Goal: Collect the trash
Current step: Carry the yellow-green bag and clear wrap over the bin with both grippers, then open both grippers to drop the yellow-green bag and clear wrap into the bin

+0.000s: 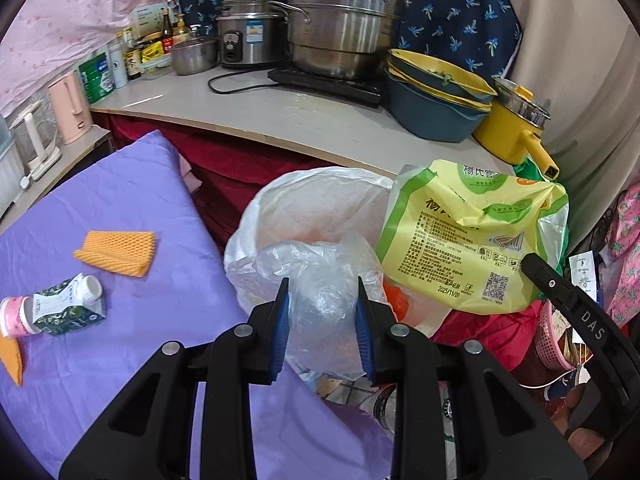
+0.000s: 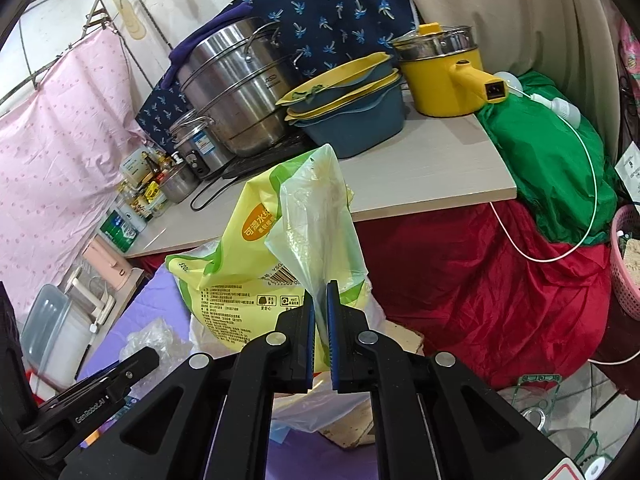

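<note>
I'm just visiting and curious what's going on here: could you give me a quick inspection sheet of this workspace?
Surface: purple cloth.
Job's things: orange foam net, small carton and pink bottle lying on the cloth; white bin bag open beside it.
Clutter: steel pots, stacked basins, yellow pot on the counter.
Grippers: left gripper around a clear plastic bag; right gripper pinching a yellow-green package.
Cables: black cord, white cable.
Surroundings: pink curtain, red cloth.
</note>
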`<act>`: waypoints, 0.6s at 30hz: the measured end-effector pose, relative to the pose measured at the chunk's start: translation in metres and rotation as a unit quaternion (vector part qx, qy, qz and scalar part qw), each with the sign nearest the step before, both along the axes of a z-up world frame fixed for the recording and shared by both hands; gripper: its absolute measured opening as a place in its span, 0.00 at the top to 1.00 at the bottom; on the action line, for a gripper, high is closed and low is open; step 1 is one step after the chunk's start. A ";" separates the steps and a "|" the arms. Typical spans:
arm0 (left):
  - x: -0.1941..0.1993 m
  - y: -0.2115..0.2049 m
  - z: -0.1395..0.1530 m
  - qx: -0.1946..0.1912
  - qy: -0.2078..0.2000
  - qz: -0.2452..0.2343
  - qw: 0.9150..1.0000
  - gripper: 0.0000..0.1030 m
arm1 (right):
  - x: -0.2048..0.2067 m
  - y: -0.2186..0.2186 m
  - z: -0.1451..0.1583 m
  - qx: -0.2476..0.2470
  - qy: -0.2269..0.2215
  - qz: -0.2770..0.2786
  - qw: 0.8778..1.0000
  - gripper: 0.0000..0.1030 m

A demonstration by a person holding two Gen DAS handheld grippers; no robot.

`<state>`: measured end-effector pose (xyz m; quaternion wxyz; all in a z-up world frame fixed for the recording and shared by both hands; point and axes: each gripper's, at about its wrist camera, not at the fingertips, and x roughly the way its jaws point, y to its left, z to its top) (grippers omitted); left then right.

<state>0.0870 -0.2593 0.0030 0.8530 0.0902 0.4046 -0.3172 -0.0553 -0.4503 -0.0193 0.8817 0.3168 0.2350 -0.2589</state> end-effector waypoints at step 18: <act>0.015 -0.029 -0.010 -0.013 -0.011 0.005 1.000 0.36 | 0.003 -0.022 -0.011 0.012 0.001 -0.019 1.000 0.94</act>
